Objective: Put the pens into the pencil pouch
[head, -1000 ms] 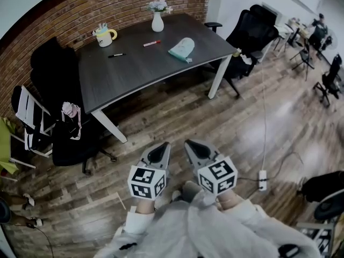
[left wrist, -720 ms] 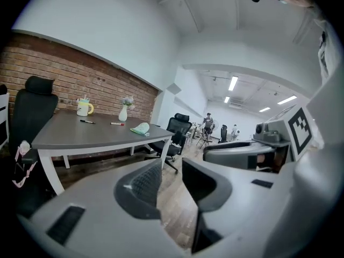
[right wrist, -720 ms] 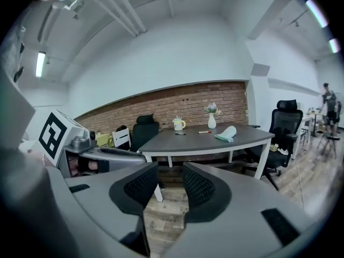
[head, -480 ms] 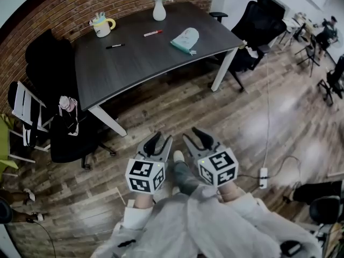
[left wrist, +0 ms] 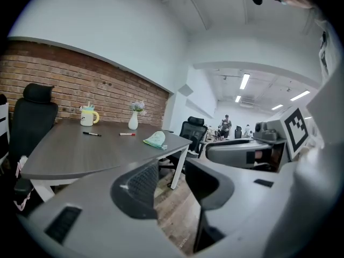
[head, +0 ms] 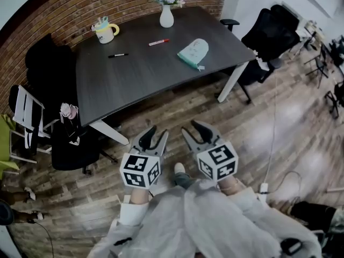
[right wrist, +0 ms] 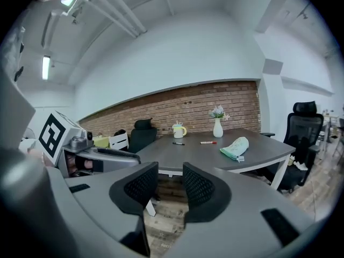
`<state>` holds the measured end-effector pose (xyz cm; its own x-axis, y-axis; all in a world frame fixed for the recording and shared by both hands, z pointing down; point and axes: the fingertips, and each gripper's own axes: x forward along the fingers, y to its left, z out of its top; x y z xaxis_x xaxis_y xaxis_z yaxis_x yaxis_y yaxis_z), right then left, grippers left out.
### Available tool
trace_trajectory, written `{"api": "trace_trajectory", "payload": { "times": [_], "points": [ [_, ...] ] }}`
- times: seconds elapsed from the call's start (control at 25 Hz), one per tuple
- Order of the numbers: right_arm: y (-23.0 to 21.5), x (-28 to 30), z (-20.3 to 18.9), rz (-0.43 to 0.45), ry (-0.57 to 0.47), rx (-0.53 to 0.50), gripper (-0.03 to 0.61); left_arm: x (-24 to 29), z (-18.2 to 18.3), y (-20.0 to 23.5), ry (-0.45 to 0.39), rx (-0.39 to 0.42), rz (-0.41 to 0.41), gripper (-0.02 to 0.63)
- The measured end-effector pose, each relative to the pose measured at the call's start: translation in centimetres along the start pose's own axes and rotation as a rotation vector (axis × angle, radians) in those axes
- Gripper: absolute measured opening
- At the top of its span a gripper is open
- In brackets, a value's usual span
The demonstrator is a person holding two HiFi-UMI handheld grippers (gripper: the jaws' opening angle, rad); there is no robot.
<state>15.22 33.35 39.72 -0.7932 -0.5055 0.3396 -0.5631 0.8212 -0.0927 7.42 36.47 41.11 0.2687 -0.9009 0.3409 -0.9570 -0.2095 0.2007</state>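
On the dark table [head: 134, 79] lie a black pen [head: 117, 55], a red pen [head: 158, 42] and a mint pencil pouch [head: 193, 52]. Both grippers hang over the wooden floor, well short of the table's near edge. My left gripper [head: 154, 136] and right gripper [head: 194, 130] have just opened their jaws, and nothing is between them. The left gripper view looks past its open gripper [left wrist: 172, 177] to the pouch [left wrist: 156, 139] and the black pen [left wrist: 92, 134]. Past its own open gripper [right wrist: 170, 184], the right gripper view shows the pouch [right wrist: 235, 146] and the red pen [right wrist: 208, 142].
A mug [head: 106, 32] and a white vase [head: 166, 18] of flowers stand at the table's far edge. Black office chairs stand at the left [head: 48, 63] and right [head: 269, 34]. A chair with a bag [head: 70, 138] is by the near-left table leg. A power strip [head: 263, 188] lies on the floor.
Both grippers' jaws went from shut to open. The person has walked towards the table, which now sits nearer to the grippers in the head view.
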Motion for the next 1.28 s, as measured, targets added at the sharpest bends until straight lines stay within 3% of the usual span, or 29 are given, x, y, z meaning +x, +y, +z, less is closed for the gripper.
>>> {"api": "trace_trajectory", "payload": {
  "times": [0.28, 0.84, 1.28],
  "points": [
    [-4.4, 3.6, 2.6, 0.029, -0.016, -0.027, 0.121, 5.4, 2.6, 1.7, -0.005, 0.001, 0.008, 0.135],
    [-9.2, 7.1, 2.3, 0.019, 0.036, 0.022, 0.121, 10.3, 3.8, 4.4, 0.024, -0.040, 0.007, 0.135],
    [-12.4, 12.5, 2.9, -0.010, 0.072, 0.065, 0.121, 15.9, 5.6, 8.2, 0.059, -0.027, -0.059, 0.135]
  ]
}}
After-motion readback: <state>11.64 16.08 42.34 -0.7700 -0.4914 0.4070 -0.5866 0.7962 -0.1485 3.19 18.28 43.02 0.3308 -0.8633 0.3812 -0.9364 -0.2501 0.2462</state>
